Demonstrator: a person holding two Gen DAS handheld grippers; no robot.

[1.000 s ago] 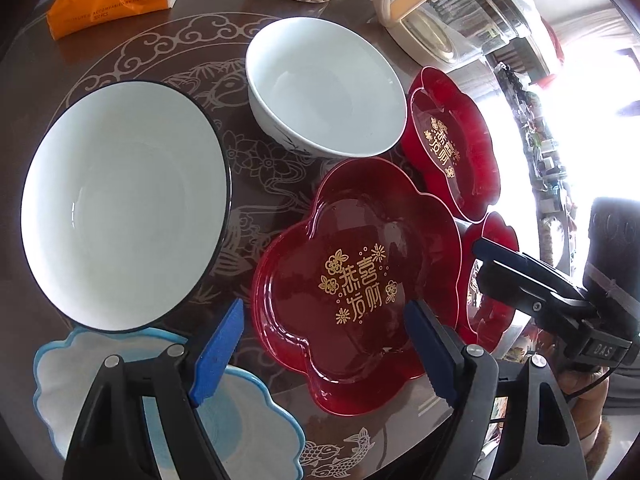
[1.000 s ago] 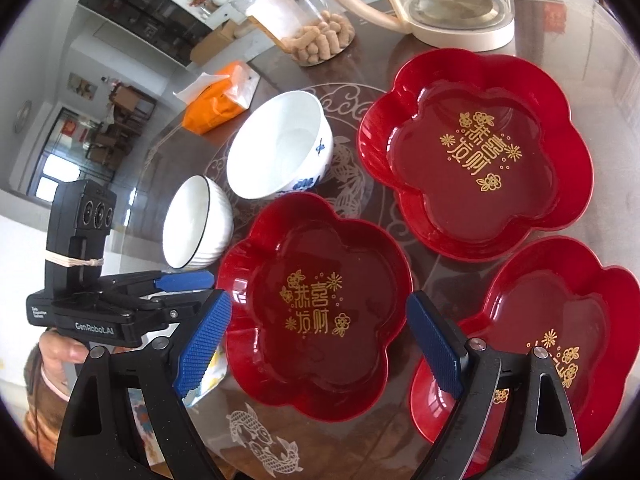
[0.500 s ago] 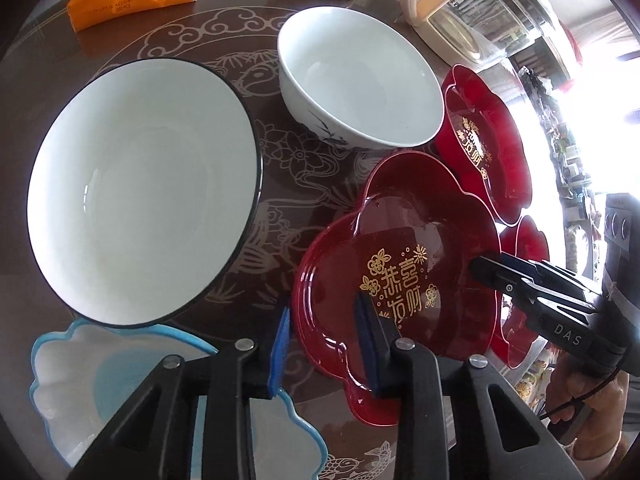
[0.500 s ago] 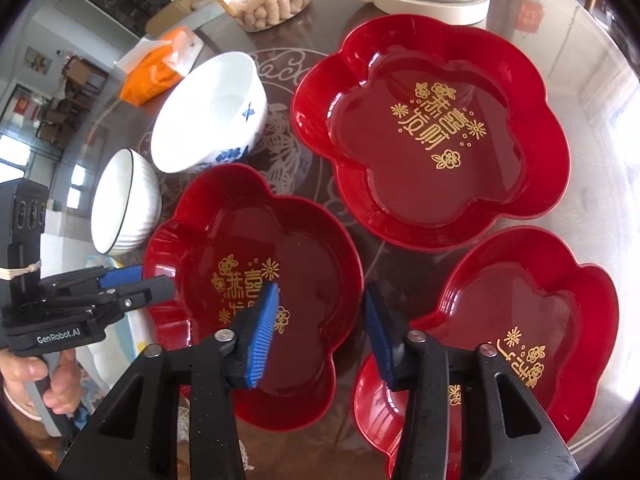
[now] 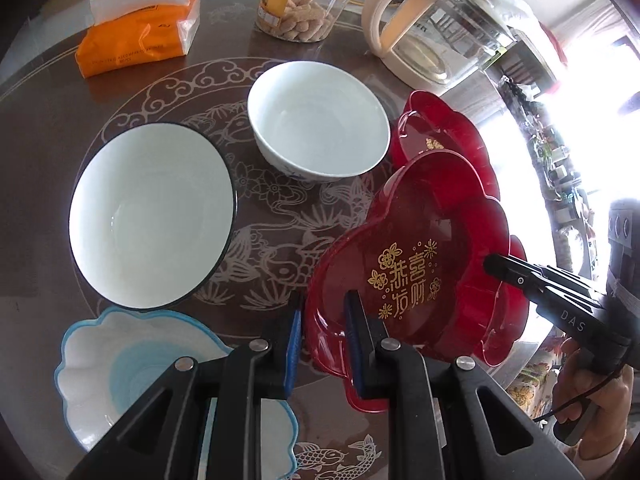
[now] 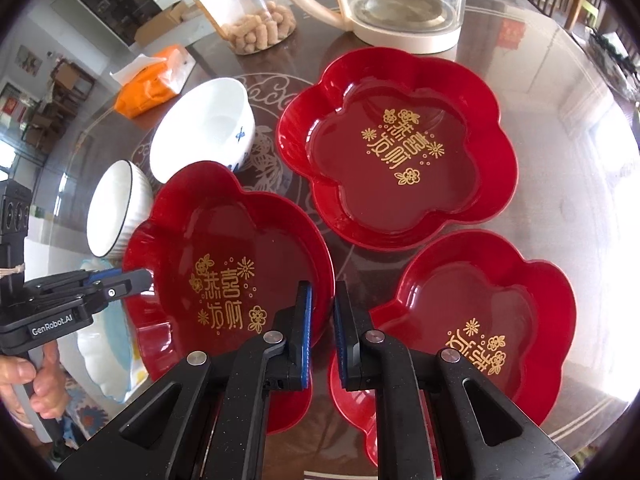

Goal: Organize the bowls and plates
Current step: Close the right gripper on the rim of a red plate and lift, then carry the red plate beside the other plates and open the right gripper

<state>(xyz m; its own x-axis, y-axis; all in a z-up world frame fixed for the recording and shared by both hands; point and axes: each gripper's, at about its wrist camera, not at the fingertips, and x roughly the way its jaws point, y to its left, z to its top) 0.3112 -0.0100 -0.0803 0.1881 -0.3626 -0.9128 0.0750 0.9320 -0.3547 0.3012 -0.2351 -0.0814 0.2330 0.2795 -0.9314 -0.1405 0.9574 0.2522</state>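
A red flower-shaped plate (image 5: pixel 420 240) (image 6: pixel 224 232) with gold lettering hangs tilted between both grippers, just off the table. My left gripper (image 5: pixel 325 304) (image 6: pixel 136 278) pinches its near rim, jaws still closing on it. On the opposite rim, my right gripper (image 6: pixel 322 292) (image 5: pixel 496 266) is shut. Two more red plates (image 6: pixel 400 140) (image 6: pixel 480 300) lie on the table. A black-rimmed white bowl (image 5: pixel 152 216) and a blue-patterned white bowl (image 5: pixel 316 120) stand upright to the left. A blue and white scalloped dish (image 5: pixel 120 360) lies under my left gripper.
At the back of the glass-topped table (image 5: pixel 280 220) are an orange tissue pack (image 5: pixel 136 44), a clear jar of snacks (image 5: pixel 300 20) and a glass kettle (image 5: pixel 440 40). A person's hand (image 6: pixel 36 380) holds the left gripper at the table's edge.
Both grippers went from wide open to closed on opposite rims of the middle red plate. The plate has tipped up off the table, and both cameras have pulled back a little.
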